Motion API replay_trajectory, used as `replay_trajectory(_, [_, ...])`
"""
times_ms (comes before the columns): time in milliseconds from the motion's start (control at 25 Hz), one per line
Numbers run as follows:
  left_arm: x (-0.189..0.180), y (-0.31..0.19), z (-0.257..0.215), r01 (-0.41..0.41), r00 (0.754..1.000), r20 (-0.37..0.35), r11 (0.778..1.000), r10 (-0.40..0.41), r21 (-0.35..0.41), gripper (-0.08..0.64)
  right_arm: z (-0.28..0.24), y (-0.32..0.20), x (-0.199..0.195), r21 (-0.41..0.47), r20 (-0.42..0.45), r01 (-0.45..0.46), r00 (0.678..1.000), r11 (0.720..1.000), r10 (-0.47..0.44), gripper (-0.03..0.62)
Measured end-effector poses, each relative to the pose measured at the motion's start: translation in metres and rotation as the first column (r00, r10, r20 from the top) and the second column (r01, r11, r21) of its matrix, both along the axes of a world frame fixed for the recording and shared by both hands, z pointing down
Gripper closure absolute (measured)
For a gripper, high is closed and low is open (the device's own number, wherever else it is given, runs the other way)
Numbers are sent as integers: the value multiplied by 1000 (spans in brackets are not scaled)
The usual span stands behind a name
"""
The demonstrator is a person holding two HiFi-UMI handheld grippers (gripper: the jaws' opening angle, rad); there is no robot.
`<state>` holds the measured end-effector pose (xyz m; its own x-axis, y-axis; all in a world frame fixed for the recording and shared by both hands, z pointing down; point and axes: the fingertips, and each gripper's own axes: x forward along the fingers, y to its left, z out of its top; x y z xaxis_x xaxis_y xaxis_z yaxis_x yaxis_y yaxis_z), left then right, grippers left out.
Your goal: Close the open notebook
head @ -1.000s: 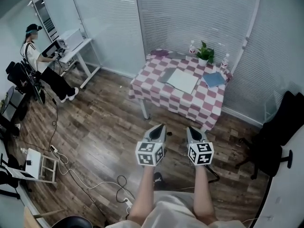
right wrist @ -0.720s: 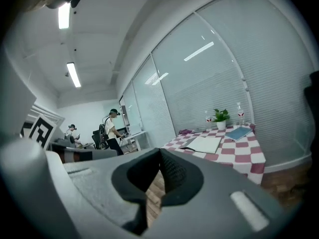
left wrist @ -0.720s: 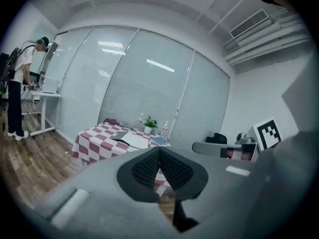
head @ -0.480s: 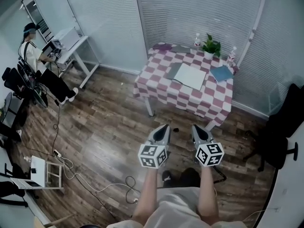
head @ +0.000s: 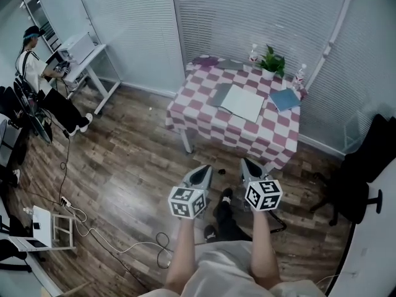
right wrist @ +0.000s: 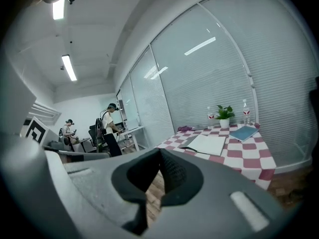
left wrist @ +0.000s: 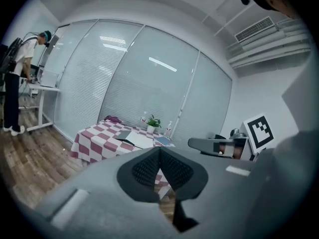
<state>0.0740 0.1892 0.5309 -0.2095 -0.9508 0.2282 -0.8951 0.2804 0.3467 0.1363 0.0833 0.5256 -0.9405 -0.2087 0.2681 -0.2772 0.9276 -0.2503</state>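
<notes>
Standing well short of the red-and-white checked table (head: 185,113), the person holds the grey left gripper (head: 200,172) and grey right gripper (head: 249,165) low, side by side. Each has its jaws pressed together on nothing, probably because no reach has begun. The open white-paged notebook (head: 240,102) lies flat mid-table, far from both, left of a blue book (head: 284,99).

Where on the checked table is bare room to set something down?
Free: the near strip of the table in front of the open notebook, and the left side beside it. Crowded: the far edge, with potted plant, bottles, purple cloth.
</notes>
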Motion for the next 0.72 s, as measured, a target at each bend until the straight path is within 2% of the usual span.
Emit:
replay_trajectory(120, [-21,-18,-1,8,1000,-12,1000,-7,20,552,-2,-13,-18,-10,35,33,999,999,-33,592])
replay_trajectory(280, [-58,-48,-9,39,998,-52,998,-37,42,552,-2,-47,-41,17,45,6,999,1000,-6,592])
replay_trajectory(360, [-74,-68,-14,31,997,-65,998,-28,56,552,-4,-68,-54,0,36,-4,999,1000,4,592])
replay_trajectory(520, [-99,-107,-16,19,999,-50,999,-17,37,552,-14,-105,-80,-100,85,-5,996,995,14,592])
replay_trajectory(600, [-111,-126,-17,12,999,-32,999,-11,30,552,-17,-122,-93,-94,97,-7,995,996,17,592])
replay_trajectory(720, [-129,-157,-16,-22,999,30,999,22,-25,552,-25,-150,-113,-95,137,-3,990,995,16,592])
